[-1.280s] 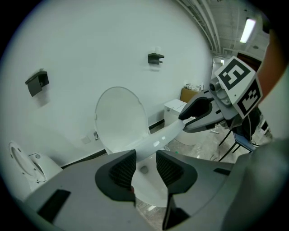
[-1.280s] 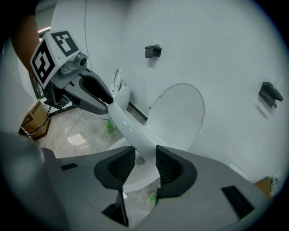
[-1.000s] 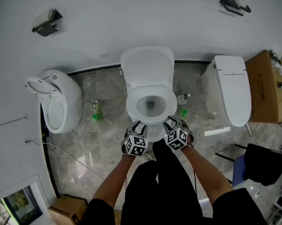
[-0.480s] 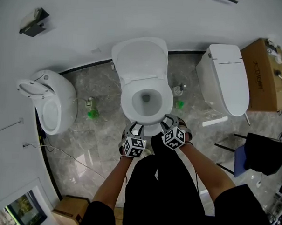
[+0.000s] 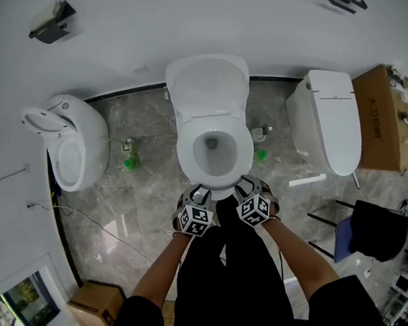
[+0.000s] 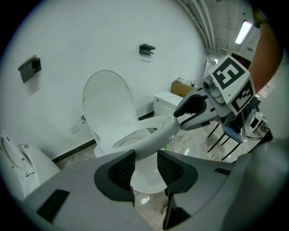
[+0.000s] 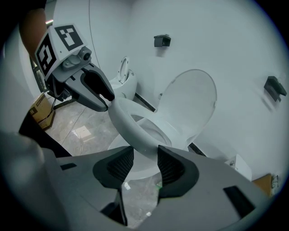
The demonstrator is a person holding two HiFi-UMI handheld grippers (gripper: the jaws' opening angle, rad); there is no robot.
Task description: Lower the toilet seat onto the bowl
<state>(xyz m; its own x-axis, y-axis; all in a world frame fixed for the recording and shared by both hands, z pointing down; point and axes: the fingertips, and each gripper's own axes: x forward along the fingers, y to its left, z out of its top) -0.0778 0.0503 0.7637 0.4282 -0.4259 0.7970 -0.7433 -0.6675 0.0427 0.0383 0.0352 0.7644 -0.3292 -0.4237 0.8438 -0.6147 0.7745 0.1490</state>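
The white toilet seat (image 5: 191,151) lies nearly flat over the bowl (image 5: 219,191), and the lid (image 5: 207,85) stands up against the wall. My left gripper (image 5: 201,190) and right gripper (image 5: 247,186) meet at the seat's front edge. In the left gripper view the seat (image 6: 153,135) runs between the dark pads of my left gripper (image 6: 145,158) and touches both; its jaws are opening. The right gripper view shows the seat (image 7: 128,122) filling the gap of my right gripper (image 7: 145,158), front edge a little above the bowl; those jaws are opening too.
A second toilet (image 5: 73,146) with its seat up stands at the left, and a closed one (image 5: 330,127) at the right. A cardboard box (image 5: 385,119) and a black chair (image 5: 376,234) sit beyond it. A cable trails over the marble floor (image 5: 121,209).
The head view has shifted a little. Both grippers stay at the seat's front edge and sit slightly nearer to the person's legs.
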